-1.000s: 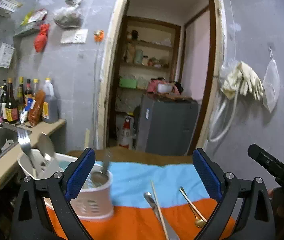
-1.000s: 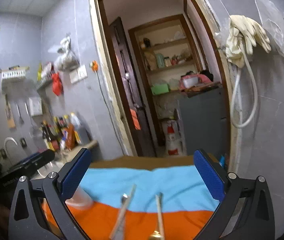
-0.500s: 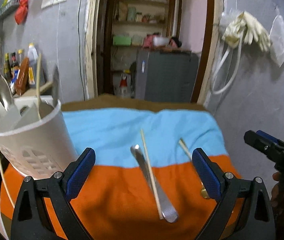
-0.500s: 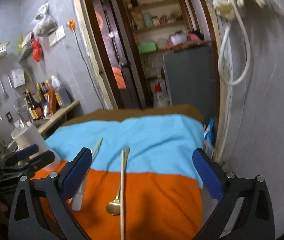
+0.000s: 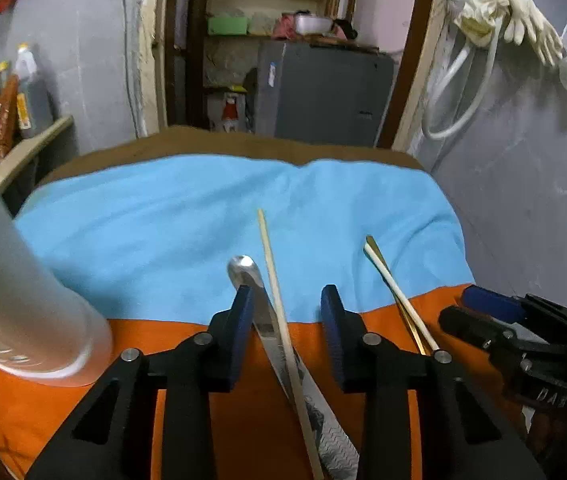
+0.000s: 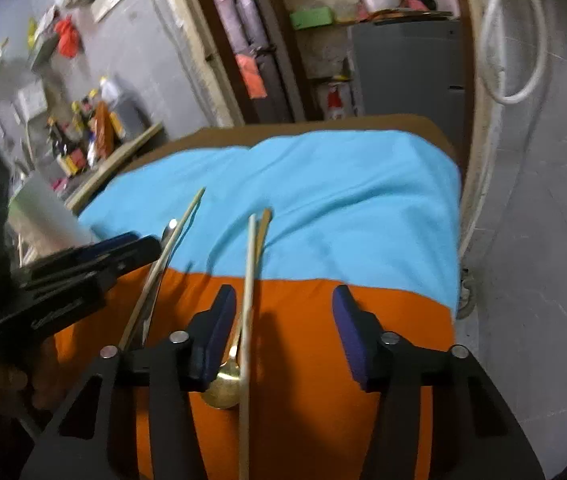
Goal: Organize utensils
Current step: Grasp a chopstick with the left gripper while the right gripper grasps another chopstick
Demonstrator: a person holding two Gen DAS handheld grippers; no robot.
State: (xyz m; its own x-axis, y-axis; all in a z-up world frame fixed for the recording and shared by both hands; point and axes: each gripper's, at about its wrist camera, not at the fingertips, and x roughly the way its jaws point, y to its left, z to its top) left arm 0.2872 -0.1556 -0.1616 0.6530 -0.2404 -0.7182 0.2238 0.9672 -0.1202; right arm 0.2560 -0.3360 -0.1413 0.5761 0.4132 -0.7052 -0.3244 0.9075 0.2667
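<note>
Left gripper is closing, not yet clamped: knife and chopstick lie between its fingers, knife against the left pad. Right gripper is closing too, unclamped, with chopstick and spoon just inside its left finger. Best to centre each gripper on one utensil before it shuts, or two may lift together.

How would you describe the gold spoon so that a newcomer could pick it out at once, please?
Find the blue-and-orange cloth covering the table, then the pair of utensils lying on its right side. The gold spoon lies under a pale chopstick, bowl on the orange band; only it is shiny gold, unlike the silver knife further left.
</note>
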